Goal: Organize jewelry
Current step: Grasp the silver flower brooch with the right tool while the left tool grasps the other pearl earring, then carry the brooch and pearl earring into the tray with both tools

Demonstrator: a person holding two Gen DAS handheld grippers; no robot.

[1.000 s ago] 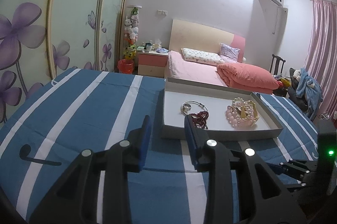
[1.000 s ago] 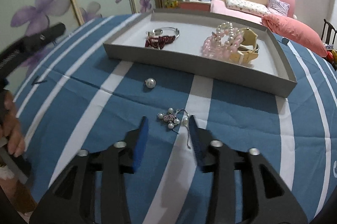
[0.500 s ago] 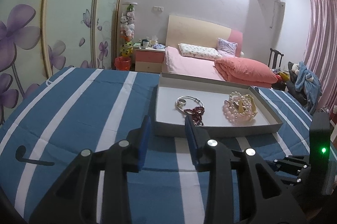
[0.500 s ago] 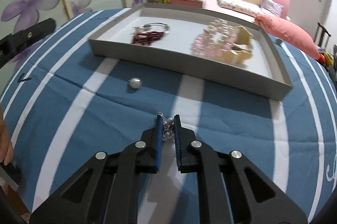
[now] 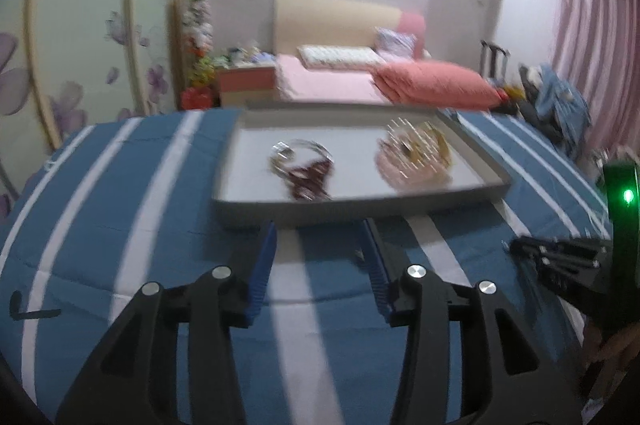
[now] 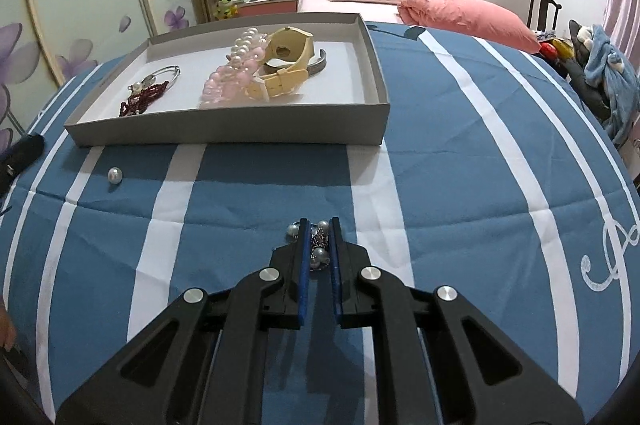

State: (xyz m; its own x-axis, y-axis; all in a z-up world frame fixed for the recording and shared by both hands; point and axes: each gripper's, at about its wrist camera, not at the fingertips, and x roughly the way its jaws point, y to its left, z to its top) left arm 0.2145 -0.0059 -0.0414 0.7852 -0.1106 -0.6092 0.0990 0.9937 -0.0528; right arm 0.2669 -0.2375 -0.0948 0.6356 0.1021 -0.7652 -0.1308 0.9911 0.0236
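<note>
A grey tray (image 6: 224,133) on the blue striped cloth holds a dark red bead string (image 6: 142,99), a silver bangle (image 6: 166,73), pink pearl bracelets (image 6: 232,77) and a cream watch (image 6: 284,65). My right gripper (image 6: 319,225) is shut on a pearl brooch (image 6: 319,245) and holds it above the cloth. A loose pearl (image 6: 114,175) lies on the cloth left of it, in front of the tray. My left gripper (image 5: 320,229) is open and empty just in front of the tray (image 5: 360,211). That view is blurred.
A bed with pink bedding (image 6: 460,13) and a nightstand (image 6: 268,1) stand behind the table. Wardrobe doors with purple flowers (image 6: 80,5) are at the left. The right gripper's body (image 5: 568,265) shows at the right of the left wrist view.
My right gripper closed on the pearl brooch, lifted it and swung right. My left gripper opened wider and moved closer to the tray front.
</note>
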